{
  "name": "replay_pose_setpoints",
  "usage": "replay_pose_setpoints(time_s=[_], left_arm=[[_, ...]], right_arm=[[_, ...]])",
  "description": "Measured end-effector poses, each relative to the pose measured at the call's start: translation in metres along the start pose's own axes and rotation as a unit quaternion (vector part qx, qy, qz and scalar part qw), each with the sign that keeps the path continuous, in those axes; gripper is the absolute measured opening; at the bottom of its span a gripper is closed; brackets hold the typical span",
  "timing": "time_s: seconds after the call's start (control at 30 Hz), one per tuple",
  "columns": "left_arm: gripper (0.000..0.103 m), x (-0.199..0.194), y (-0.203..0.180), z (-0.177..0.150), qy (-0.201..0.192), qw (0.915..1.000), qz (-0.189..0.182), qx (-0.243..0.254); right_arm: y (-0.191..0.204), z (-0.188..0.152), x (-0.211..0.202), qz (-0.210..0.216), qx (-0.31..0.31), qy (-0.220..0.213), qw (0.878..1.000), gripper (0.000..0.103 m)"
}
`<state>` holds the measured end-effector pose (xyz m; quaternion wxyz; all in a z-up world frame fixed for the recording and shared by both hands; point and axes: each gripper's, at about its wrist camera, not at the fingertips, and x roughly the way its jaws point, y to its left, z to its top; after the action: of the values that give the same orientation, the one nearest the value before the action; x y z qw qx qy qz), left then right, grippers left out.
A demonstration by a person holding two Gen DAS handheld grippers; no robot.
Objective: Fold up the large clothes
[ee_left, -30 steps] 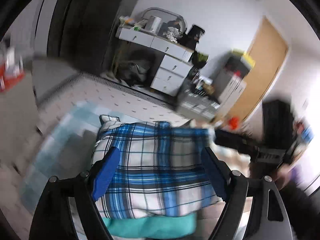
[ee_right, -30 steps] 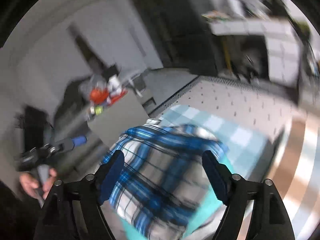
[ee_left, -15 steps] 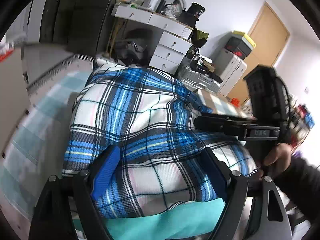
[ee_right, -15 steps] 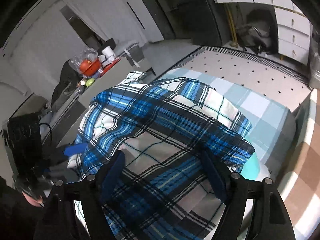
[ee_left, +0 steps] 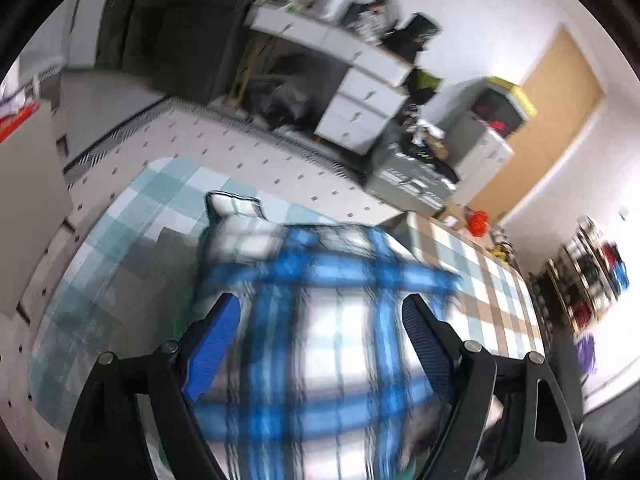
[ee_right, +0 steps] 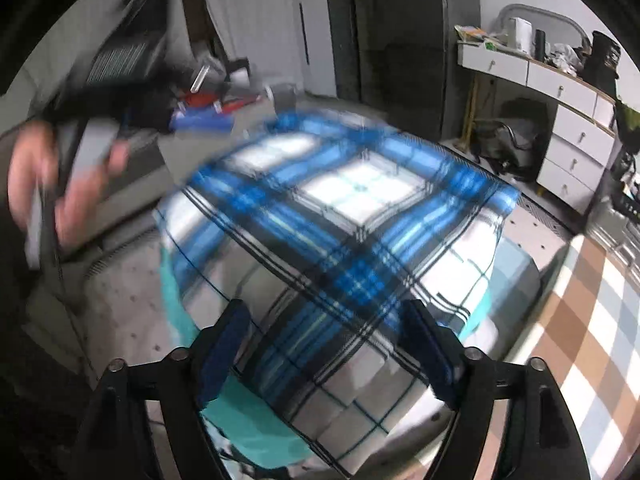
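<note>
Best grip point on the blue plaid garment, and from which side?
Judging from the blurred frames: take the plaid garment at its near edge, where the plaid overlaps the teal layer, coming in low from the near side. Its middle is a broad mound with no fold to pinch.

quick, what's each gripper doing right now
left gripper: wide apart around the plaid cloth, grip cannot be told.
right gripper: opening, plaid cloth between its fingers.
</note>
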<state>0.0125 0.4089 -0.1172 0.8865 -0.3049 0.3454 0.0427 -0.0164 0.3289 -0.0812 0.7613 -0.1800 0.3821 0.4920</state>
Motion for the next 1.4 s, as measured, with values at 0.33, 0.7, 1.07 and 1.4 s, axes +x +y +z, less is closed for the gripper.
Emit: replay_pose_setpoints(time_s=[0.33, 0.7, 1.07, 1.4], left_arm=[[0.080, 0.051, 0.043, 0.008, 0.035, 0.9940, 0.036, -0.097], [0.080, -0.090, -0.041, -0.035, -0.093, 0.9933, 0.066, -0.017], [0.081, -0.135, -0.148, -0.129, -0.137, 0.9799, 0.140, 0.037], [0.081, -0.134, -0.170, -0.197, -0.163, 0.9664, 0.195, 0.037]], right_arm=[[-0.035, -0.012, 0.016, 0.087, 0.087, 0.007, 0.992, 0.098], [-0.044, -0.021, -0.116, 0.035, 0.152, -0.112, 0.981, 0.101], [0.010, -0.049, -0.208, -0.037, 0.110, -0.200, 0.973, 0.103], [0.033, -0.091, -0.229, -0.054, 0.119, -0.218, 0.967, 0.103]])
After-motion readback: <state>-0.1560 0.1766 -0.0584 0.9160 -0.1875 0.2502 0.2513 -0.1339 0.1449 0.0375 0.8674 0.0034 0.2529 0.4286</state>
